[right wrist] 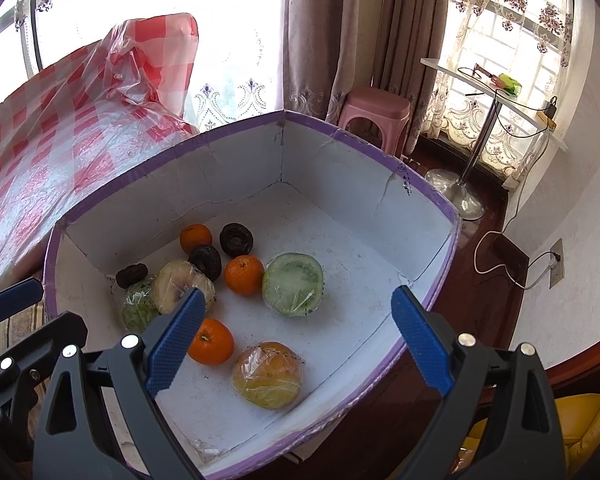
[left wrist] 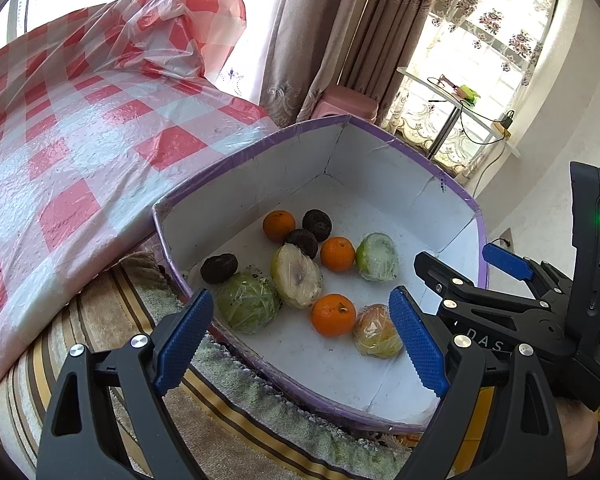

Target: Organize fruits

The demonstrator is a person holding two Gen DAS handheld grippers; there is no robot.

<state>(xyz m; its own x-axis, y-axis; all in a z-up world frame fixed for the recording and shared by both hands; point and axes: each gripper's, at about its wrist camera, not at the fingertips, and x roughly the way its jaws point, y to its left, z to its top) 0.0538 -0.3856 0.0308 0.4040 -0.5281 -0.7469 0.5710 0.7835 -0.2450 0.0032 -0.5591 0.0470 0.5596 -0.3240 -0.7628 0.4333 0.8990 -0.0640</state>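
Note:
A white box with a purple rim (left wrist: 240,152) (right wrist: 364,136) holds several fruits: three oranges, the nearest (left wrist: 333,315) (right wrist: 211,341); three dark wrinkled fruits (left wrist: 219,268) (right wrist: 236,239); and film-wrapped fruits, among them a green one (left wrist: 377,257) (right wrist: 293,284), a pale cut one (left wrist: 296,275) (right wrist: 182,286), a green one at the left (left wrist: 247,302) (right wrist: 138,309) and a yellow-orange one (left wrist: 377,331) (right wrist: 267,375). My left gripper (left wrist: 302,338) is open and empty above the box's near-left edge. My right gripper (right wrist: 296,344) is open and empty above the box; it shows in the left wrist view (left wrist: 472,264).
A red-checked plastic tablecloth (left wrist: 80,128) (right wrist: 40,152) lies left of the box. A striped towel (left wrist: 228,412) lies under the box. A pink stool (right wrist: 374,114), a small white side table (right wrist: 496,92), curtains and wall cables (right wrist: 500,256) stand behind and to the right.

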